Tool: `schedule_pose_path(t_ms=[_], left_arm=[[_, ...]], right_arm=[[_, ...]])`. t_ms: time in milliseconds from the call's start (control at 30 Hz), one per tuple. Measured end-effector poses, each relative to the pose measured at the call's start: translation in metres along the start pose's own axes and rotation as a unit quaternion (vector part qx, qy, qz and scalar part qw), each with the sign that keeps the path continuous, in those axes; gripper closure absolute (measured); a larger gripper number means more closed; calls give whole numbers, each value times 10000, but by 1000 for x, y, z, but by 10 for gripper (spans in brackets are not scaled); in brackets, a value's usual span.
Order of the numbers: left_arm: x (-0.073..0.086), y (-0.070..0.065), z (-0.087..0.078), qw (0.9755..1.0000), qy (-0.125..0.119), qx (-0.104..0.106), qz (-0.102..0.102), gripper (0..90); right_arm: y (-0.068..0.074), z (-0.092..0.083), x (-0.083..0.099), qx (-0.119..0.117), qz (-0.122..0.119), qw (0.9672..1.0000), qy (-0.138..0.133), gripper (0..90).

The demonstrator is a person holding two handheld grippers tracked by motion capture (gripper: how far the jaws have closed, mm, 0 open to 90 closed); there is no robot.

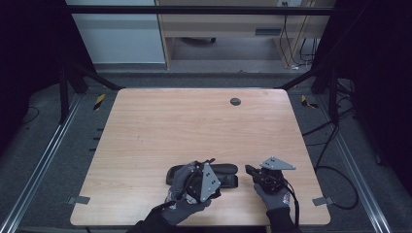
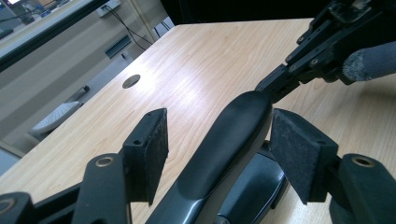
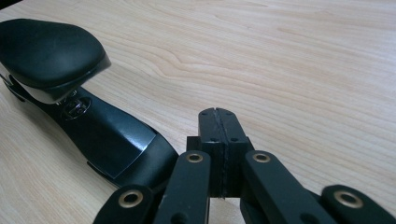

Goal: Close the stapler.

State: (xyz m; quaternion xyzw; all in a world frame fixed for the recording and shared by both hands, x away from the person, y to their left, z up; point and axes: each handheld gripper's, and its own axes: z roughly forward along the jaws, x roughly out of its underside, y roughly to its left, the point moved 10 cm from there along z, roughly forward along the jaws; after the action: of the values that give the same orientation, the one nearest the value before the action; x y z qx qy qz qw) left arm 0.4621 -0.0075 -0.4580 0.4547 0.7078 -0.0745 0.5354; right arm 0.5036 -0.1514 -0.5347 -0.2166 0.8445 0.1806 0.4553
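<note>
Left gripper view showed the long black plastic stapler (image 2: pixel 224 144) lying lengthwise between the left gripper's (image 2: pixel 219 156) spread, untouching pads, its far tip pointing at the right gripper (image 2: pixel 275 86), which sat closed and empty just beyond.

My rig, as I see it: left gripper (image 1: pixel 206 171), black linkage arms, brass-coloured pivot rivets, coarse black pads (image 2: pixel 303 156), grey three-cornered plate on top. Right gripper (image 1: pixel 251 171), same build, black cable trailing behind. Both hands in grey knit gloves (image 1: pixel 185 206); dark sleeves.
</note>
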Motion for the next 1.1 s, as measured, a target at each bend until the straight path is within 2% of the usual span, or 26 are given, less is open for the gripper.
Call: schedule_pose_path(t_ms=[67, 333, 600, 733, 933, 1067, 1100], left_arm=[[1, 6, -3, 9999, -39, -23, -136, 378], [2, 27, -18, 9987, -179, -183, -443, 390], [19, 50, -30, 9964, -125, -396, -734, 399], [29, 63, -37, 9945, -86, -479, -923, 403], [44, 80, -48, 9912, -48, -660, -1150, 410], [58, 93, -56, 9883, 28, -811, -1289, 412], [63, 96, -58, 9867, 33, -847, -1389, 412]], right_arm=[[0, -2, -2, -9, -10, 10000, -45, 900], [0, -7, -11, -9, -31, 9999, -168, 900], [6, -16, -27, -125, -56, 9992, -363, 900], [14, -22, -39, -238, -101, 9984, -493, 900], [26, -22, -50, -413, -166, 9975, -546, 900], [35, -23, -56, -542, -182, 9967, -573, 900], [38, -23, -58, -574, -201, 9964, -590, 900]])
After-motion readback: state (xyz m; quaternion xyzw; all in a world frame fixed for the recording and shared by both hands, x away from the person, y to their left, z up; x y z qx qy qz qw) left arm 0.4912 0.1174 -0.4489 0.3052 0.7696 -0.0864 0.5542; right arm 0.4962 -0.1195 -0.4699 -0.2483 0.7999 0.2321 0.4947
